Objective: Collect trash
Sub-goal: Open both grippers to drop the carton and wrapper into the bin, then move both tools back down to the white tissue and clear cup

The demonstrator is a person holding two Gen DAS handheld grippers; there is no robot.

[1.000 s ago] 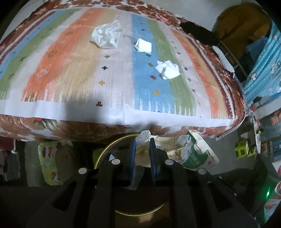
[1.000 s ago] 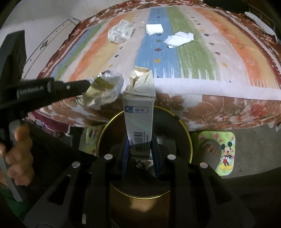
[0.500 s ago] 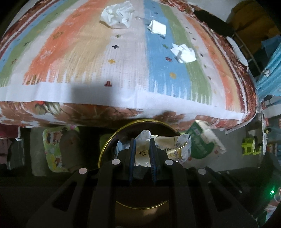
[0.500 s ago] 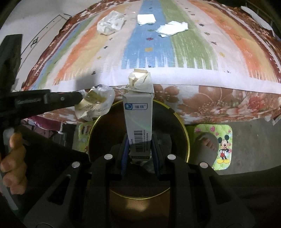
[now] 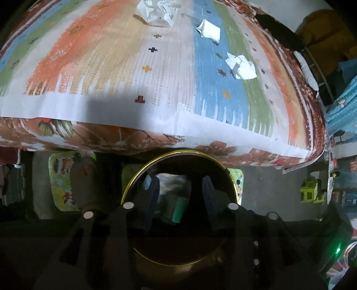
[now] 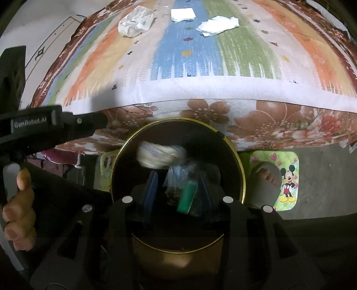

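Both grippers hang over a dark round bin with a gold rim (image 5: 178, 154) (image 6: 236, 156) on the floor below the table edge. My left gripper (image 5: 180, 196) has its jaws opening, nothing pressed between the pads. My right gripper (image 6: 178, 191) is opening too. Inside the bin, blurred, are a crumpled pale wrapper (image 6: 160, 154) and a green-and-white carton (image 6: 187, 196) (image 5: 179, 209). Three white papers lie on the striped tablecloth: a crumpled sheet (image 5: 154, 11) (image 6: 136, 21), a folded piece (image 5: 208, 31) (image 6: 183, 13) and a crumpled piece (image 5: 241, 65) (image 6: 217, 25).
The table's floral cloth edge (image 6: 212, 111) overhangs the bin's far side. A person's feet rest on cartoon mats (image 6: 287, 178) (image 5: 60, 191) on either side of the bin. The left tool's black body (image 6: 55, 125) and the hand holding it (image 6: 20, 200) fill the right view's left side.
Both grippers sank a little over the bin and opened. The wrapper left the left jaws and the carton left the right jaws; both now lie in the bin.
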